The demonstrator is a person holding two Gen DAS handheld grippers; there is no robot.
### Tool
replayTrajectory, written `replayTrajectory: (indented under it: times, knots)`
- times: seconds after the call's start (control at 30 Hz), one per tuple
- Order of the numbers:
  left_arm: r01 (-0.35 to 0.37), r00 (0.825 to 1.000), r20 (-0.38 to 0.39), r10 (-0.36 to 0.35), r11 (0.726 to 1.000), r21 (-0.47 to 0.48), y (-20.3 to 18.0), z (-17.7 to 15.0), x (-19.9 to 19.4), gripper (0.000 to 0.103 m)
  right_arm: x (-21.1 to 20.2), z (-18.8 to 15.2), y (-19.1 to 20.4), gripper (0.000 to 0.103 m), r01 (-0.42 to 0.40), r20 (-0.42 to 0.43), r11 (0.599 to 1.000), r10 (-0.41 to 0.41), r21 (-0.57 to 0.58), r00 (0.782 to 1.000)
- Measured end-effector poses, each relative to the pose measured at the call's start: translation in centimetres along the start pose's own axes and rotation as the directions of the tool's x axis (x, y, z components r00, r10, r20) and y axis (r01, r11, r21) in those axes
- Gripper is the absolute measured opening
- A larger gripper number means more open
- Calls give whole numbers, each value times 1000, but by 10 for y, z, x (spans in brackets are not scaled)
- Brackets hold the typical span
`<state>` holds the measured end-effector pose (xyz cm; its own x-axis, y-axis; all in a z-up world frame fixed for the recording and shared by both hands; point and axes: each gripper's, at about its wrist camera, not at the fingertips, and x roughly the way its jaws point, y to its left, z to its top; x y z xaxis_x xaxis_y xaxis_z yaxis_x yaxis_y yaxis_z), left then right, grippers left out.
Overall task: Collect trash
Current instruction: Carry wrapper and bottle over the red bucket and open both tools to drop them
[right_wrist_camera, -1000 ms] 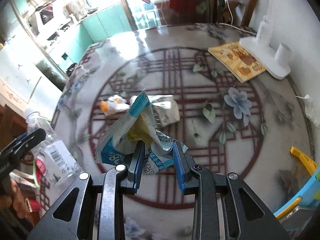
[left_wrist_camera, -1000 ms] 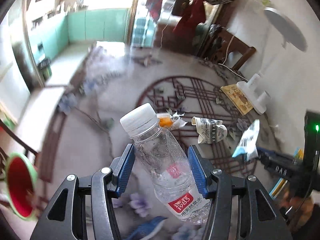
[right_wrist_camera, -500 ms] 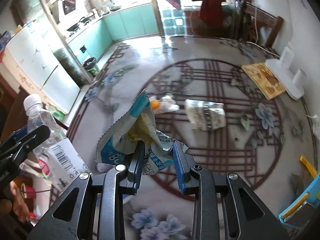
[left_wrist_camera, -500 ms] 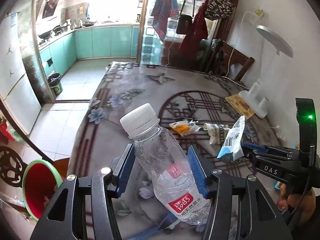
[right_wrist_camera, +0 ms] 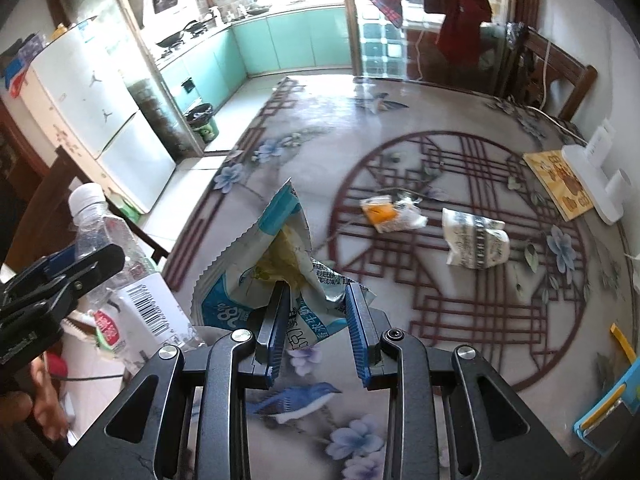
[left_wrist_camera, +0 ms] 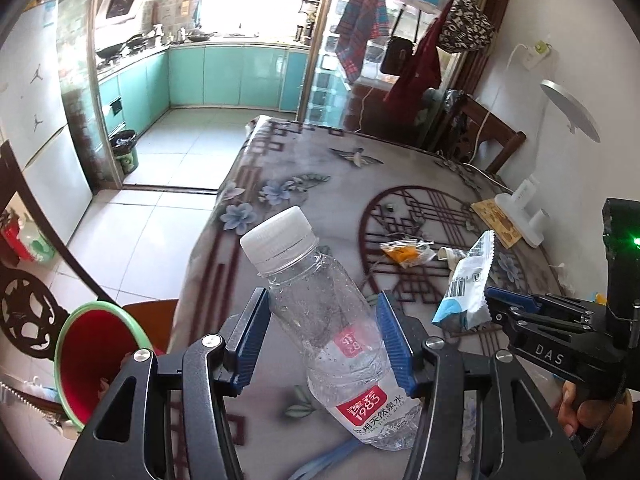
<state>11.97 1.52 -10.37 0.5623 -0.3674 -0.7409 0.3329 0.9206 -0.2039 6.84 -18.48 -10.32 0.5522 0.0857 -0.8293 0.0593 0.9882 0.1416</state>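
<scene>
My left gripper is shut on a clear plastic water bottle with a white cap and red label, held tilted above the table's near edge. My right gripper is shut on a crumpled blue and white snack wrapper; that wrapper also shows in the left wrist view. An orange and white wrapper and a crumpled patterned packet lie on the table. A red bin with a green rim stands on the floor at the lower left, beside the table.
The table has a floral cloth with a dark red round pattern. A white lamp base and a yellow card sit at the right. Wooden chairs stand behind. A blue and yellow object lies at the near right.
Both grippers have drawn back from the table middle toward its near left edge, each keeping its load. The red bin has come more fully into the left wrist view.
</scene>
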Motion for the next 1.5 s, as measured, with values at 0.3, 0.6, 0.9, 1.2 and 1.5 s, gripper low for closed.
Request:
replayTrajectory:
  times: [0.3, 0.6, 0.9, 1.2, 1.5]
  knots:
    - [-45, 999, -7, 45, 996, -74, 51, -4, -7, 53, 5, 5, 53, 27, -45, -5, 996, 45, -75, 999]
    - [-125, 992, -6, 125, 980, -153, 114, -15, -23, 53, 22, 10, 109, 27, -107, -31, 981, 103, -164, 994]
    - [-197, 980, -11, 200, 951, -239, 181, -25, -37, 53, 37, 16, 166, 27, -158, -54, 957, 150, -242, 987]
    - [-263, 964, -34, 265, 915, -306, 242, -41, -47, 53, 52, 13, 223, 27, -218, -90, 924, 199, -315, 976]
    - [-368, 927, -72, 367, 861, -350, 303, -62, -56, 53, 74, 11, 275, 28, -267, -137, 893, 233, -362, 963]
